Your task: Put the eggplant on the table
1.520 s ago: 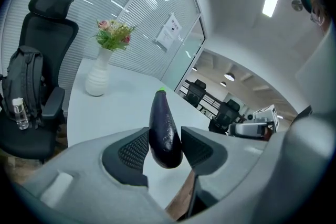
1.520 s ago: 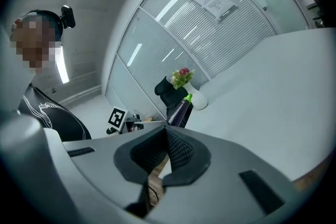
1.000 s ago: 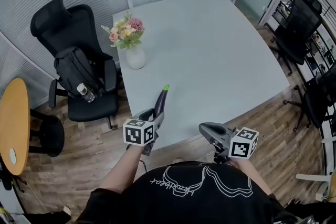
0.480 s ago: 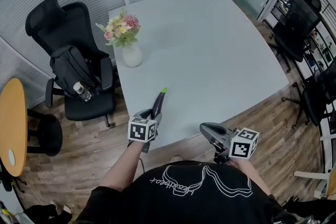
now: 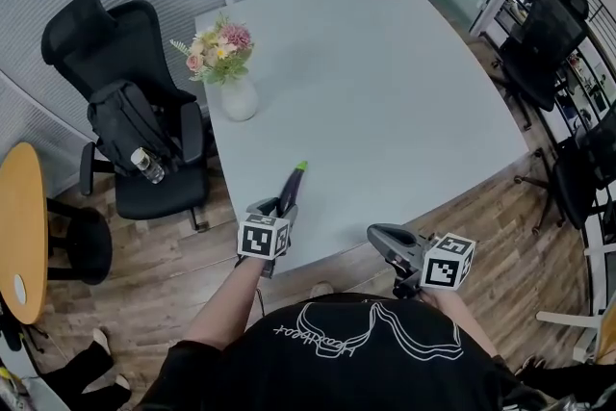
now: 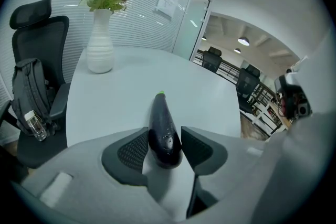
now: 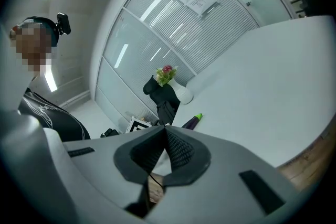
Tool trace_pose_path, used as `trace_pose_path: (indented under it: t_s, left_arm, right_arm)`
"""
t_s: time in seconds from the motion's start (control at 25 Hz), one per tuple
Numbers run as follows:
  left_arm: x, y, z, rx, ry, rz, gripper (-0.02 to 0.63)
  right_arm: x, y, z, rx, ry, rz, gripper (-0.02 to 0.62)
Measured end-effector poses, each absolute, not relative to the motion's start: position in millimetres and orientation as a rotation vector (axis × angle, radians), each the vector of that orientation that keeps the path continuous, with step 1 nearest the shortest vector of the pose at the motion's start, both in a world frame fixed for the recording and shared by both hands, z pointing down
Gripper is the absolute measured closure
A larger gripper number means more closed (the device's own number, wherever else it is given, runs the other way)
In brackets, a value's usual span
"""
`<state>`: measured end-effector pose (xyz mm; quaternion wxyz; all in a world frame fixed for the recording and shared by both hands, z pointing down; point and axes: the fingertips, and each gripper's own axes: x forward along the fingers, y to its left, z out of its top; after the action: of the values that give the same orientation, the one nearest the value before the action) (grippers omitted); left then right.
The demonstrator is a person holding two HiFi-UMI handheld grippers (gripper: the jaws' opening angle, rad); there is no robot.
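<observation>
While the left gripper fingers clamp the eggplant at the table edge, right gripper fingers together.

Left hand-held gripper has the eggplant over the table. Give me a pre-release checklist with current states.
1. Grip: eggplant sits between the pads of the left hand-held gripper, stem end pointing away. ok
2. Position: eggplant is over the table, close to the near edge. ok, but with little margin
3. Contact: eggplant's underside resting on the table top. cannot tell
4. Landing spot: nothing lies beside the eggplant, and the vase stands well away. ok
5. Other hand: right hand-held gripper is shut, empty and off to the side by the table's edge. ok
</observation>
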<state>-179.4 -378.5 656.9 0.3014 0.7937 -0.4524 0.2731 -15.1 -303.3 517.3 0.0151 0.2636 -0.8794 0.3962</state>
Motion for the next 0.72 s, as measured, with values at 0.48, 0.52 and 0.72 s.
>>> trace_pose_path:
  t_s: [0.48,0.52,0.72]
  left_arm:
    - [-177,-382,658,2.071,-1.221,0.707,0.362]
    - [-176,-382,655,2.071,-1.225,0.697,0.357]
    - [-173,-380,634,2.104,-1.233,0.632,0.35]
  right_arm:
    - [-15,-307,516,0.799,-2.739,1.244,0.586]
    - [-15,-307,515,0.799,-2.741,1.238,0.586]
    - [-12,-307,509,0.805,-2.754,1.216,0.586]
